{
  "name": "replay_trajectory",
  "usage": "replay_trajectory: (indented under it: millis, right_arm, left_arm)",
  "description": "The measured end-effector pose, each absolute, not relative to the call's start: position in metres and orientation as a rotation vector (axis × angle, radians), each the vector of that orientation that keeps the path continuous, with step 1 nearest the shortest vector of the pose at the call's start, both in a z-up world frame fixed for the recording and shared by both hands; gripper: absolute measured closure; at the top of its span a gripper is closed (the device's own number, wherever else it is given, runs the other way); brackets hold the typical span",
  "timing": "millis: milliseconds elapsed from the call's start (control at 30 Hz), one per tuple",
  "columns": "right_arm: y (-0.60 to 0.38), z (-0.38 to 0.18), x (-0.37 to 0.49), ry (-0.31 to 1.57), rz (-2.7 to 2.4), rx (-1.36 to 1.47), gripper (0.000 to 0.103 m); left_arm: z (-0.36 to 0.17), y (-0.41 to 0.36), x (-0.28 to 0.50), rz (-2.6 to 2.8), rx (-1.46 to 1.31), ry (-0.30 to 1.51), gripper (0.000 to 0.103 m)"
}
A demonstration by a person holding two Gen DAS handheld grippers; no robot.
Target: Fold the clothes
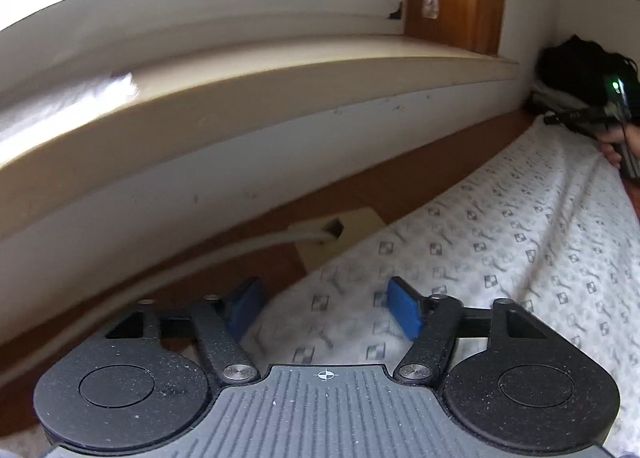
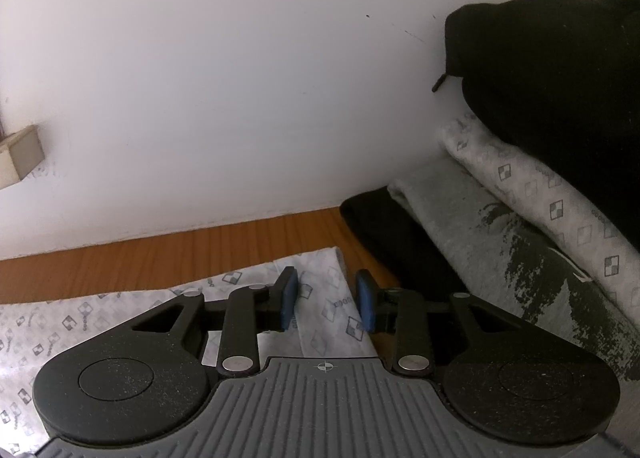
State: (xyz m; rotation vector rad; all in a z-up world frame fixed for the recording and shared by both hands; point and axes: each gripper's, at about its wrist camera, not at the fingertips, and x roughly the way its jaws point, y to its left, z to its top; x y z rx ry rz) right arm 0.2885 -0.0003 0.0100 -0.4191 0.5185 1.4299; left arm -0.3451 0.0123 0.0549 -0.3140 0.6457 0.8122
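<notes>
Nearest the left wrist camera, the left gripper (image 1: 326, 308) stands with its blue pads (image 1: 405, 308) spread apart and nothing pinched between them; the white patterned garment (image 1: 500, 250) lies just beneath and ahead of them, its near edge running through the gap. That garment, printed with small checkered squares, stretches from 6 o'clock toward 2 o'clock across the wooden surface (image 1: 400, 193), gathered into soft ridges toward its far end. At 3 o'clock in this view the right gripper (image 1: 592, 117) appears, a green light glowing on it and a person's hand (image 1: 624, 141) around it, at the garment's far corner. A window sill (image 1: 280, 69) curves across 10 o'clock, and a beige socket with a cable (image 1: 332, 230) sits at the foot of the white wall. From the right wrist camera, the right gripper (image 2: 328, 306) is released as well, its pads parted with a clear gap over the corner of the white patterned garment (image 2: 120, 310), which lies flat on the wooden surface (image 2: 180, 254) from 6 to 9 o'clock. At 3 o'clock a pile of clothes (image 2: 500, 217) leans near the wall: a black piece at the bottom, a grey printed one, a folded checkered-print one, and a black garment (image 2: 560, 77) on top.
</notes>
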Motion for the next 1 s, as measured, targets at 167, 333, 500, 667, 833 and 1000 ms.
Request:
replay_trajectory:
  millis: [167,333,500,667,833,1000]
  right_arm:
    - [-0.002,0.012,0.285,0.520,1.430,-0.418,0.069]
    - [-0.005,0.013,0.290,0.525,1.431,-0.415,0.069]
    - [-0.005,0.014,0.290,0.520,1.412,-0.418,0.061]
    - [-0.025,0.024,0.284,0.415,1.461,-0.412,0.044]
    - [-0.065,0.039,0.272,0.426,1.577,-0.393,0.041]
    - [-0.098,0.037,0.244,0.462,1.686,-0.462,0.043]
  left_arm:
    - [0.066,-0.001,-0.344,0.831,-0.243,0.600,0.101]
    - [0.072,0.001,-0.335,1.015,-0.215,0.577,0.099]
    - [0.067,-0.014,-0.324,1.041,-0.212,0.585,0.038]
    - [0.073,-0.038,-0.305,0.986,-0.257,0.511,0.011]
    - [0.070,-0.059,-0.279,0.888,-0.356,0.458,0.000]
    - [0.055,-0.075,-0.254,0.854,-0.352,0.488,0.000]
